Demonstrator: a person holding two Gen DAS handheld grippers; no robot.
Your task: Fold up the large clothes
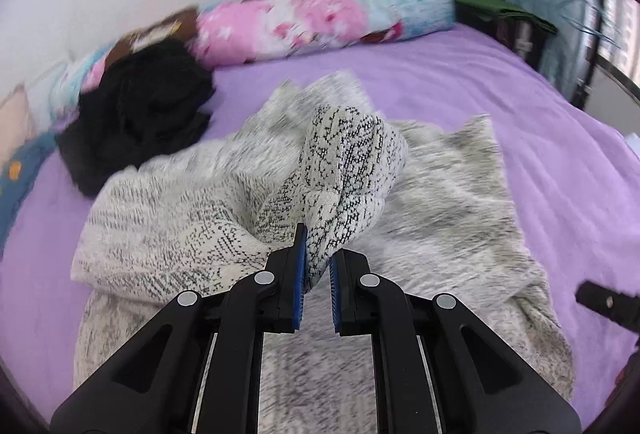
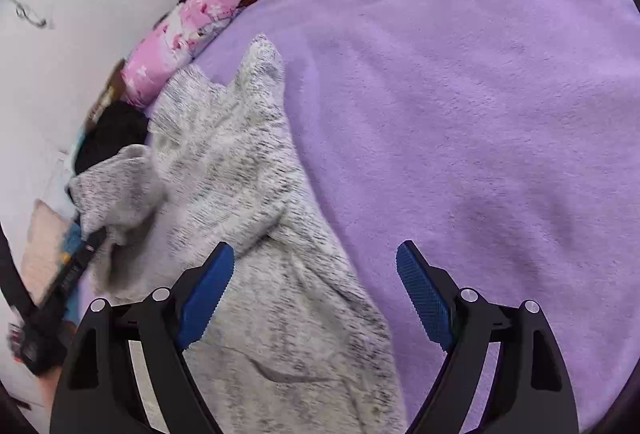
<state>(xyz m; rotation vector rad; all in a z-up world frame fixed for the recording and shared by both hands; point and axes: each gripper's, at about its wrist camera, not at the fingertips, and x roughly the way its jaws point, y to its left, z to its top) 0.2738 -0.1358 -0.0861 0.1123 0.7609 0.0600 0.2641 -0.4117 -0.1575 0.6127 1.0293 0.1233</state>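
A large grey-and-white speckled knit sweater [image 1: 440, 194] lies spread on the purple bed cover [image 1: 540, 106]. My left gripper [image 1: 316, 254] is shut on a bunched sleeve or edge of the sweater [image 1: 344, 170] and holds it lifted above the rest. In the right wrist view the sweater [image 2: 240, 162] lies along the left of the bed. My right gripper [image 2: 316, 254] is open and empty, hovering over the sweater's right edge. The left gripper [image 2: 86, 250] shows there at the left, holding a raised fold.
A black garment [image 1: 136, 114] lies heaped at the back left. A pink and blue rolled blanket [image 1: 320, 14] lies along the white wall. The purple bed cover [image 2: 480, 114] stretches to the right. A dark stand and window are at the far right [image 1: 520, 30].
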